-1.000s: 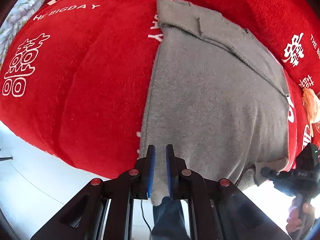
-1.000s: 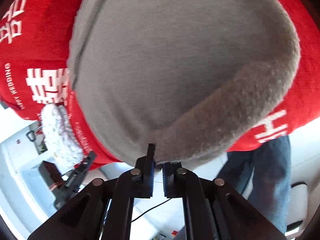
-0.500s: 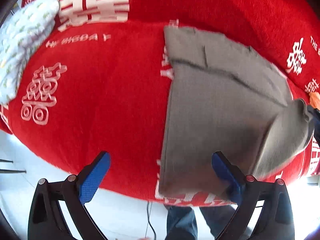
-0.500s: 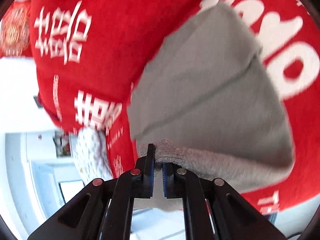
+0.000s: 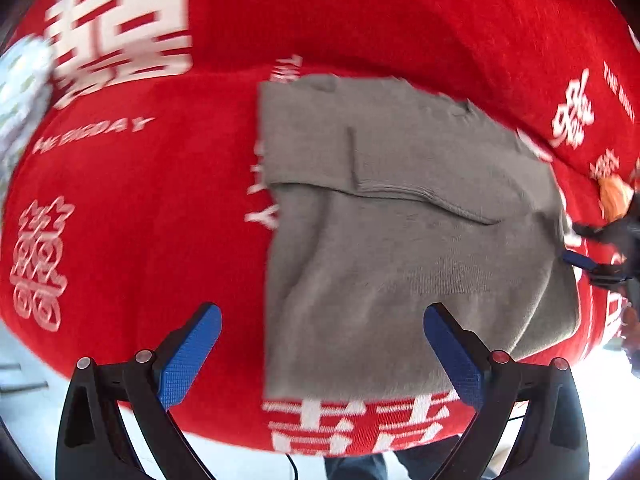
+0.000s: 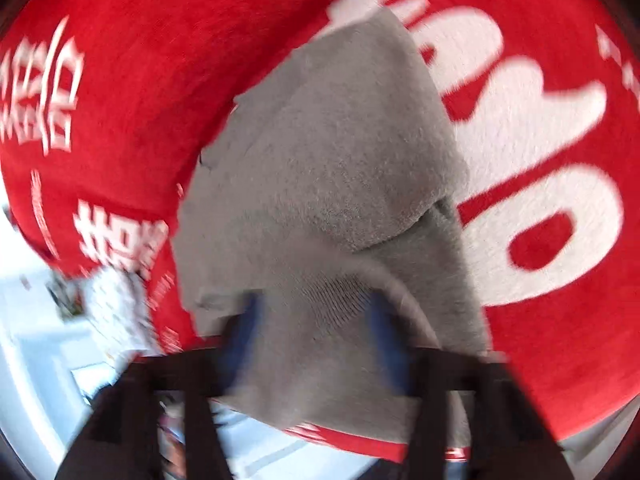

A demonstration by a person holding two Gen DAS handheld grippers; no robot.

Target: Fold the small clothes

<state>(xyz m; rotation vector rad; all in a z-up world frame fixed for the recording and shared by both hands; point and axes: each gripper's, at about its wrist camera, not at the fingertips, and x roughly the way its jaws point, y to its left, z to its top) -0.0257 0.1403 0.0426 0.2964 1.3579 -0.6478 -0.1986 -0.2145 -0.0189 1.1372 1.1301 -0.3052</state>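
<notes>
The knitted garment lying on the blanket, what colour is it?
Plain grey, clearest in the left wrist view.

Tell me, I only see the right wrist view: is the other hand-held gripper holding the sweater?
Observer: No. The left hand-held gripper is wide open. Its jaws have just been opening, and the sweater lies flat below them, not pinched.
Operator: Is anything else lying on the blanket?
Observer: Yes, something orange sits on the red blanket past the sweater's right side. It is too blurry to name.
</notes>
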